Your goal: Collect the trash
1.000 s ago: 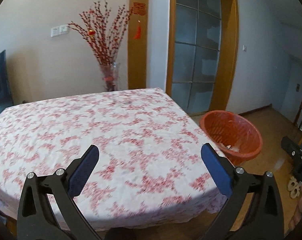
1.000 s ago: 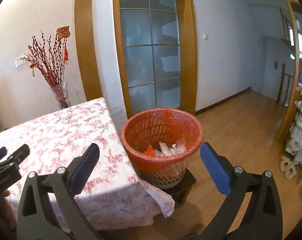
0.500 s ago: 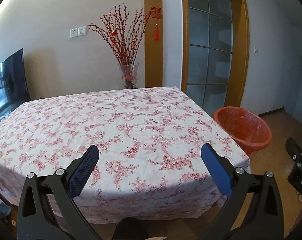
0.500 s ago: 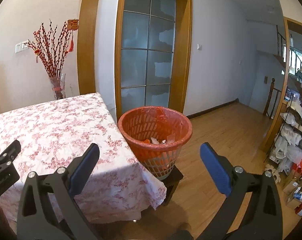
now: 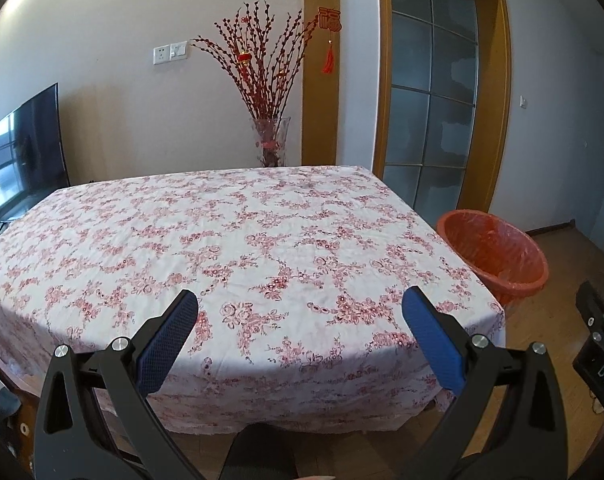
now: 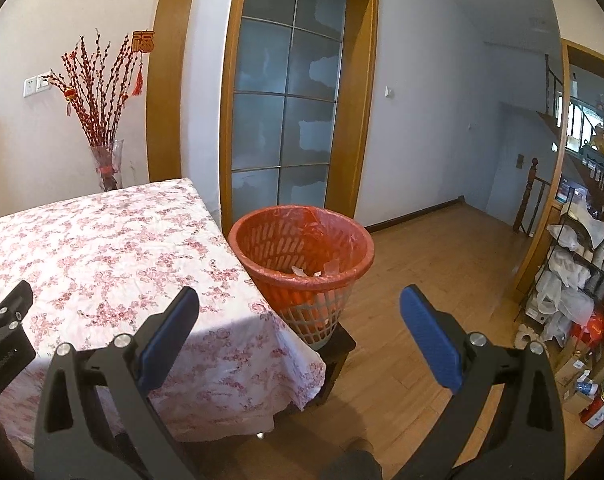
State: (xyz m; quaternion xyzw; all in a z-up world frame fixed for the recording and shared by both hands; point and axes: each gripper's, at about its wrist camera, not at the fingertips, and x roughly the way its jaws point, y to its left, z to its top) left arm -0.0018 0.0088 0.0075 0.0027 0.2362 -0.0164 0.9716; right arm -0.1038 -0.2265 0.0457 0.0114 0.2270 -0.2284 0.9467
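An orange waste basket [image 6: 302, 264] with a red liner stands on a low dark stool beside the table's right edge; pale scraps of trash [image 6: 313, 271] lie inside it. The same basket [image 5: 497, 256] shows at the right of the left wrist view. My left gripper [image 5: 300, 312] is open and holds nothing, hanging back from the near edge of the table with the floral cloth [image 5: 238, 248]. My right gripper [image 6: 300, 308] is open and holds nothing, back from the basket and the table corner [image 6: 102, 256]. No loose trash shows on the cloth.
A glass vase of red branches [image 5: 268, 92] stands behind the table. A television [image 5: 26, 160] is at the left wall. A glass door [image 6: 286, 120] is behind the basket. Cluttered shelves with bags [image 6: 573, 280] line the right. Wooden floor [image 6: 441, 264] lies open.
Both grippers have drawn back and away from the table and basket, so both look smaller and farther. Both stay open with nothing held.
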